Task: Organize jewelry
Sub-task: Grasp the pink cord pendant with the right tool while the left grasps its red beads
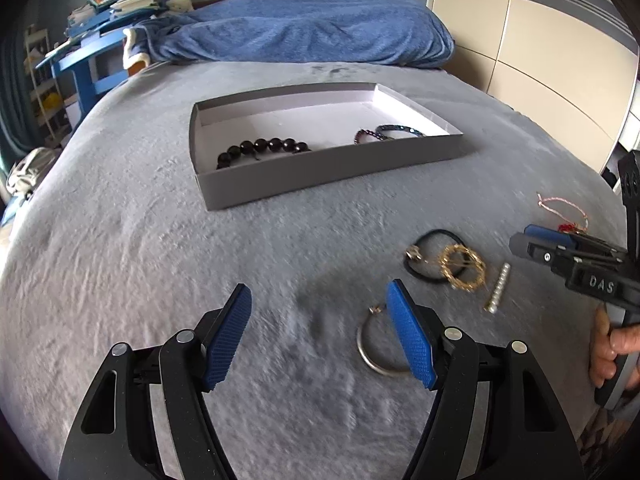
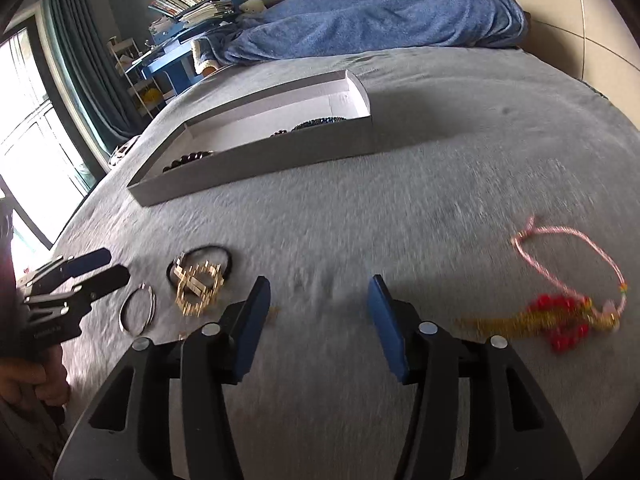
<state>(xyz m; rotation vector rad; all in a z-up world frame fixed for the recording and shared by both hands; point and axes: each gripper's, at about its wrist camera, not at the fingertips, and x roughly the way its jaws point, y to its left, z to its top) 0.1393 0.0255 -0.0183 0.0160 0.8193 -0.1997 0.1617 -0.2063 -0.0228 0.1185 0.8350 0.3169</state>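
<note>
The jaws of the left gripper (image 1: 320, 336) are held wide apart with nothing between them, low over the grey bed (image 1: 160, 264). A silver bangle (image 1: 374, 350) lies just at the inner face of the right-hand pad, partly hidden behind it; whether it is touched cannot be told. The jaws of the right gripper (image 2: 318, 324) are likewise spread and empty.

A pick-up step is judged to be in hand, the tray (image 1: 320, 172) at twelve o'clock being the goal. Two pieces are already laid in it: a black bead bracelet (image 1: 262, 150) and a dark beaded bracelet (image 1: 390, 132). For the next move, the left jaws would need to be shifted toward three o'clock so that the bangle's rim is straddled, then lowered and closed; a thin ring on soft cloth is expected to be hard to pinch.

Toward two o'clock of the left gripper, a gold bracelet (image 1: 464, 266) lies on a black hair tie (image 1: 430, 254), with a pearl bar (image 1: 498, 288) just beside. At three o'clock of the right gripper a pink cord with red beads (image 2: 568, 312) lies well apart. Nothing stands between bangle and tray.
</note>
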